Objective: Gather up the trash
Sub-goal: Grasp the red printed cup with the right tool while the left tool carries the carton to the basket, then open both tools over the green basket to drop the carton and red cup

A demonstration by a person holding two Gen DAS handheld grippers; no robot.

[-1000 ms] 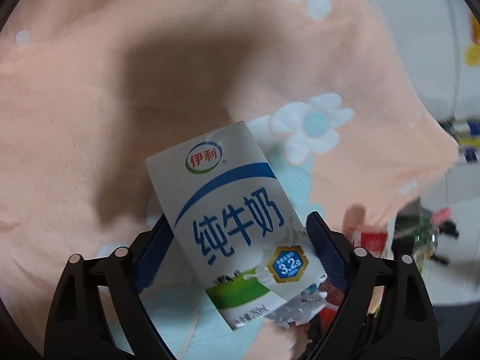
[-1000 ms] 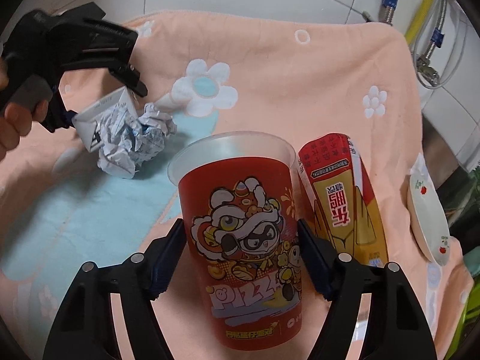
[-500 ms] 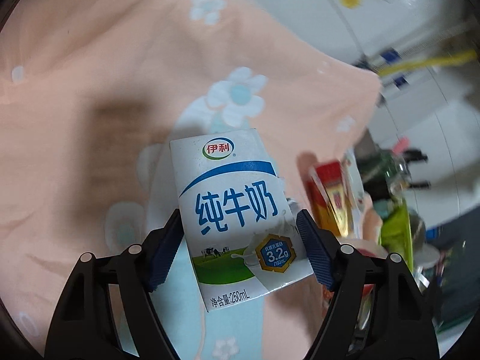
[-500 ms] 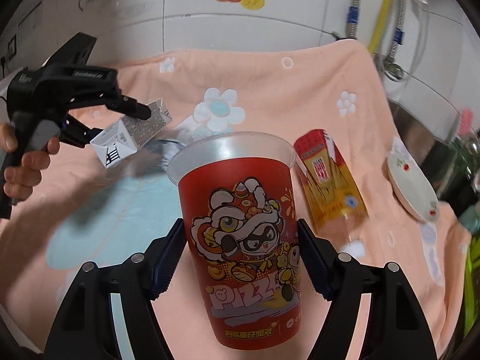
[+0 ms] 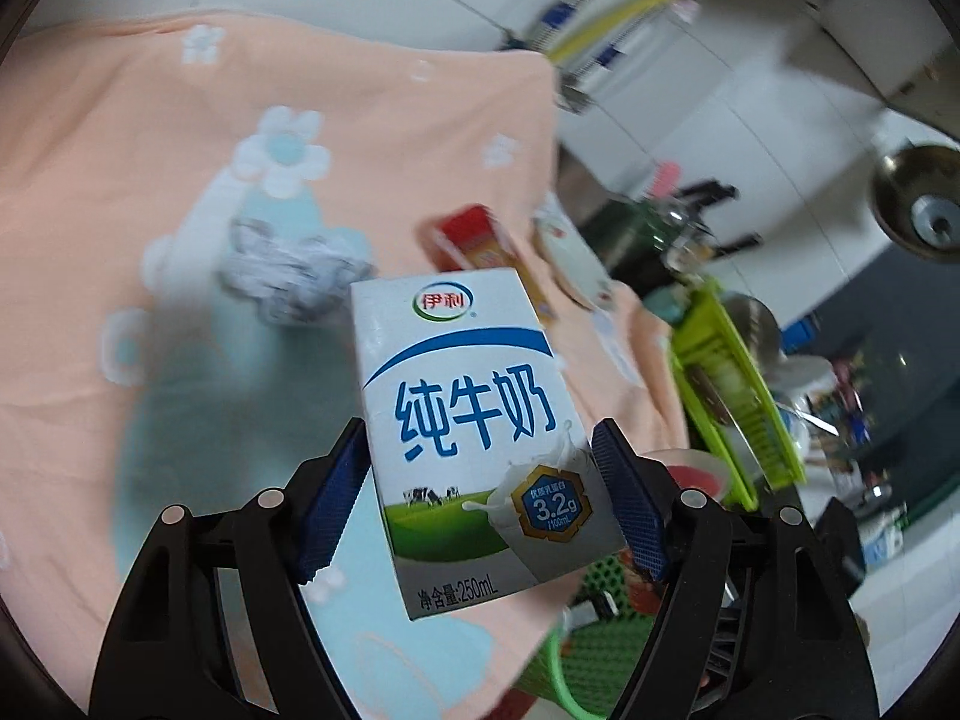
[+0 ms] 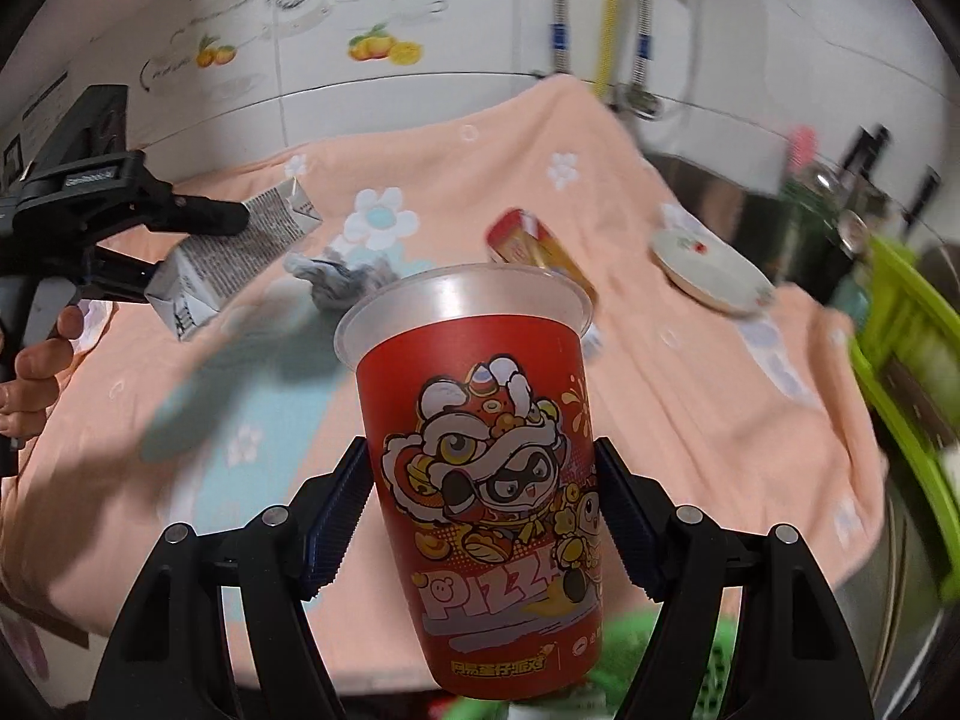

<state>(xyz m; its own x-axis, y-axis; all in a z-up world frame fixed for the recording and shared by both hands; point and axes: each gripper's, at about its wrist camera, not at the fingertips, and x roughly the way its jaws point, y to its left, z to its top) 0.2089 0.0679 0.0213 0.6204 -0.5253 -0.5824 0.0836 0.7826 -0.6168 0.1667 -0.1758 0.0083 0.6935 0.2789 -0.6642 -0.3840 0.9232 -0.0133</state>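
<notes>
A white and blue milk carton [image 5: 462, 420] hangs above the peach cloth [image 5: 120, 180], with my left gripper [image 5: 480, 450] shut on its lower half. In the right wrist view the same carton [image 6: 240, 252] shows at the left in that gripper [image 6: 198, 258], held by a hand [image 6: 36, 372]. My right gripper [image 6: 480, 450] is shut on a red cup [image 6: 474, 372] with a lion print, held upright in the air. A crumpled paper ball [image 6: 342, 279] and a red and gold carton [image 6: 540, 246] lie on the cloth behind it.
A white plate [image 6: 714, 270] rests at the cloth's right edge. Beyond it stand a lime green dish rack [image 6: 900, 312] and dark cookware. A green mesh basket [image 5: 600, 618] sits low beside the counter. Pipes [image 6: 612, 30] run down the tiled wall.
Both grippers rose and drew back from the cloth toward the right with their loads. The milk carton rolled from tilted to nearly upright. The paper ball stayed on the cloth.
</notes>
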